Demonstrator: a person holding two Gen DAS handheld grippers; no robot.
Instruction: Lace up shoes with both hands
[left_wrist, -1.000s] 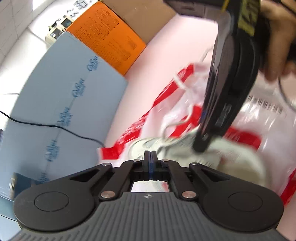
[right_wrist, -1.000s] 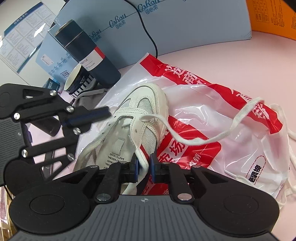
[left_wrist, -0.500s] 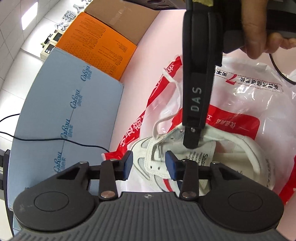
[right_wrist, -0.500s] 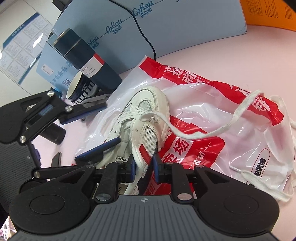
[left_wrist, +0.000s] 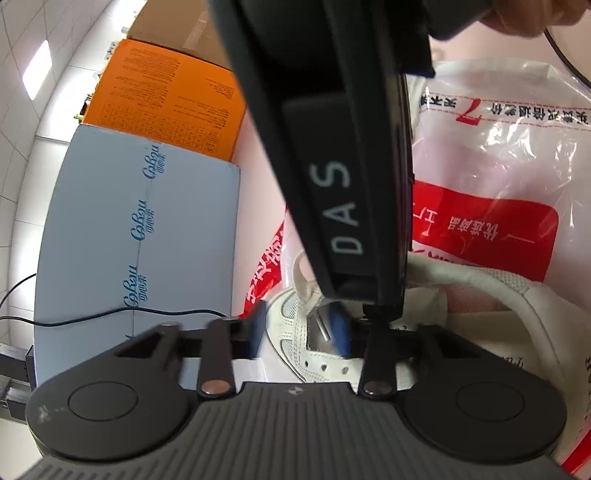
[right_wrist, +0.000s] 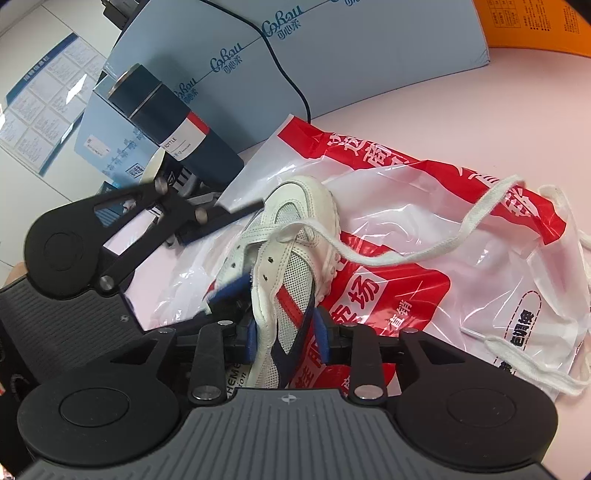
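Right gripper: jaws have just been opening; they stand on either side of the shoe's side wall near its collar, and whether the pads press it cannot be told.
Left gripper: jaws have just been closing, still apart over the eyelet rows; nothing clamped that can be seen. In the right wrist view it enters from the left of the frame.
Shoe: white trainer lying on a plastic bag, long axis running from the lower middle of the frame up to the toe at centre, leaning slightly right.
Lace: threaded across the eyelets nearest the toe, loose end trailing right over the bag.
Plastic bag: clear with red print, spread flat.
Bench: pale pink top.
Surroundings: blue-grey carton upper centre, orange box, dark bottle box upper left, black cable.
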